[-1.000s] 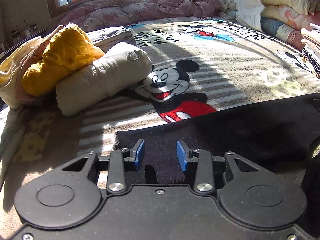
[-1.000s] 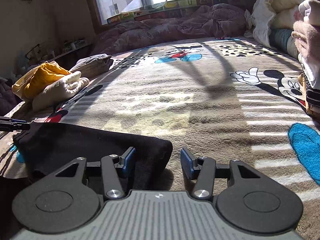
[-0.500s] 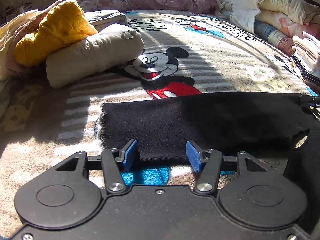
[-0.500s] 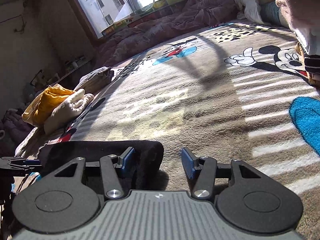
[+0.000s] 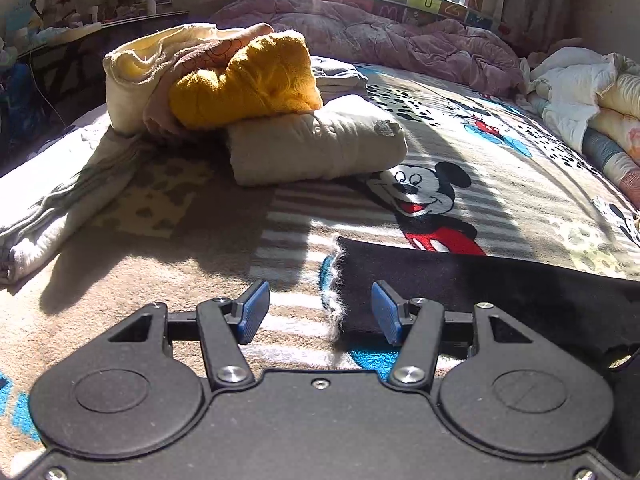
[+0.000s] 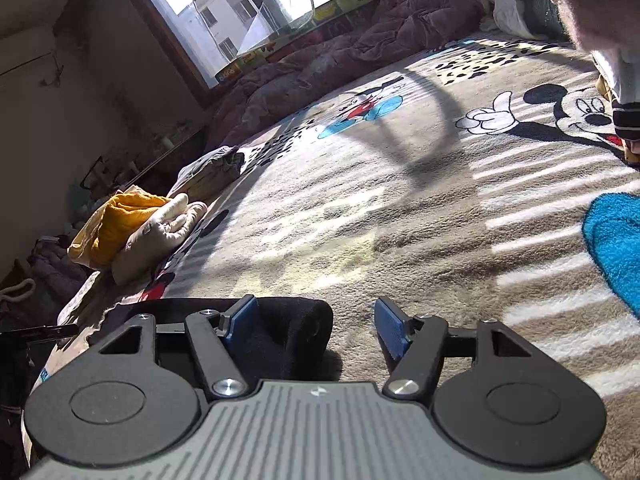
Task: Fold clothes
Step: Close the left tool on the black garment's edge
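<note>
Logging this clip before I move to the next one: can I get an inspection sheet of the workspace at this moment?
Surface: Mickey Mouse blanket spread over a bed, sunlit in stripes.
Job's things: black garment lying flat on the blanket, its frayed left end between the left tongs' fingers; its folded right end between the right tongs' fingers.
Clutter: beige folded garment with a yellow garment on top; pink quilt bunched under the window; pile of bedding to the right.
Grippers: left tongs open, gripping nothing; right tongs open, gripping nothing.
Cables: nothing seen.
Surroundings: window, cluttered side shelf.
</note>
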`<control>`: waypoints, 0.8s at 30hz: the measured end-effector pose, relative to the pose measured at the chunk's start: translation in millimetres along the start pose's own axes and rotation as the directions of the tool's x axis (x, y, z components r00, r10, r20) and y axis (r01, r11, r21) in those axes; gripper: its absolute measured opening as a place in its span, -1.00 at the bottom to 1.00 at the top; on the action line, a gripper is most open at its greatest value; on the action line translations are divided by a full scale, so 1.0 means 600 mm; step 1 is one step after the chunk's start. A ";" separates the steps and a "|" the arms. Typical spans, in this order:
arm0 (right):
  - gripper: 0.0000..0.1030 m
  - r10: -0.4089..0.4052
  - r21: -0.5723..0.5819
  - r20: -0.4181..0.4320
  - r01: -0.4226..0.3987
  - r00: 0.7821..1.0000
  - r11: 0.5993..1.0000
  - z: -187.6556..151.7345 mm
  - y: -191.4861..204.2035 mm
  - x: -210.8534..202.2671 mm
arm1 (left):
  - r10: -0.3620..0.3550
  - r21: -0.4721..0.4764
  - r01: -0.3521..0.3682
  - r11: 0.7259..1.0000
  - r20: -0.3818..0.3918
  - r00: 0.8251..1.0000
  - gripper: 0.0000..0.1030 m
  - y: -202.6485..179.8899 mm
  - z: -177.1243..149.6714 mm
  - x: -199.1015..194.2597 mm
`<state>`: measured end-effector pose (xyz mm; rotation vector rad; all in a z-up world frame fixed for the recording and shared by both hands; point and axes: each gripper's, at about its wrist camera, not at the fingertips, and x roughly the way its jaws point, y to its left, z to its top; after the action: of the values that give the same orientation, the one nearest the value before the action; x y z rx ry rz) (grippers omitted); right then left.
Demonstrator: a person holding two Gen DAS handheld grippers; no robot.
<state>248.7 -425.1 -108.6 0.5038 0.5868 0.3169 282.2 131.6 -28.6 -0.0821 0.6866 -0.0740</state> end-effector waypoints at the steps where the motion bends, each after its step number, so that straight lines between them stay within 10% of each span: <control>1: 0.26 0.004 -0.009 -0.003 -0.004 1.000 1.000 0.000 0.002 0.001 | -0.007 0.031 0.007 0.999 -0.015 1.000 0.08 -0.003 0.008 0.009; 11: 0.34 0.054 -0.110 -0.055 -0.060 0.997 0.992 0.011 0.014 0.020 | -0.052 0.316 0.106 0.943 -0.176 0.983 0.07 -0.029 0.086 0.097; 19: 0.18 0.054 -0.107 -0.102 -0.065 0.993 0.992 0.010 0.004 0.038 | -0.208 0.185 0.271 0.945 -0.300 0.931 0.06 0.010 0.115 0.181; 24: -0.31 0.058 -0.098 -0.114 -0.069 0.992 0.993 0.006 0.002 0.042 | -0.232 0.142 0.300 0.944 -0.362 0.903 0.02 0.022 0.109 0.219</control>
<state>271.0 -414.9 -116.6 0.4093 0.6596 0.4352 425.4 135.4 -62.3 0.0267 1.0097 -0.4286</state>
